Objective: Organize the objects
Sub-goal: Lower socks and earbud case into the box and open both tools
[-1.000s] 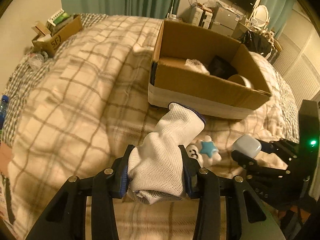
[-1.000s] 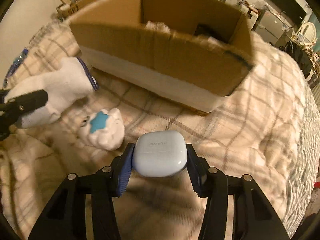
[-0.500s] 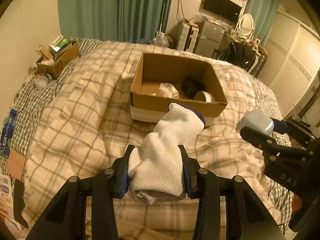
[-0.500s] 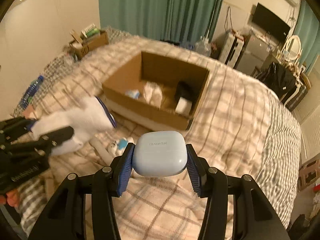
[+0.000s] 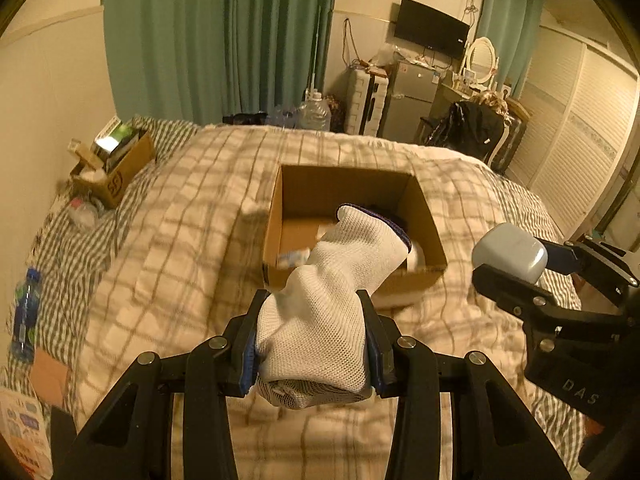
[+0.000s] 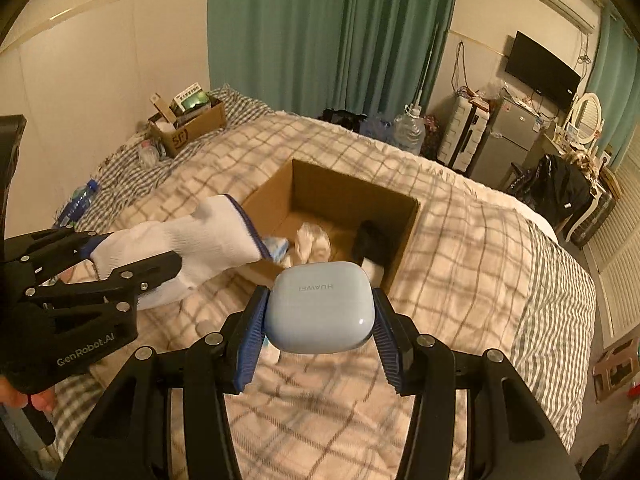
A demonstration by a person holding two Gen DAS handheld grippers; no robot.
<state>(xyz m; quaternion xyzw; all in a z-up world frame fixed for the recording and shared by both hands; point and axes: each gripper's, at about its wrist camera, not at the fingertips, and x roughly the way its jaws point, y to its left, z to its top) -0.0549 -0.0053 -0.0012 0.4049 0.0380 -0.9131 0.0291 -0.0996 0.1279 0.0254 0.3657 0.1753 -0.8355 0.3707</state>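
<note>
Green curtains (image 6: 276, 36) hang behind a bed covered in a checked blanket (image 5: 192, 216), where an open cardboard box (image 5: 354, 184) sits. Held above the blanket, the left gripper (image 5: 312, 350) squeezes a rolled white glove (image 5: 332, 292) between its pads, cuff pointing toward the box. Beside it, the right gripper (image 6: 320, 326) clamps a pale blue earbud case (image 6: 322, 312) (lettering reads upside down), held level just short of the box's near rim. Inside the box lie crumpled white cloth (image 6: 310, 242) and a black item (image 6: 370, 242). A smaller box (image 6: 188, 124) stands near the wall.
</note>
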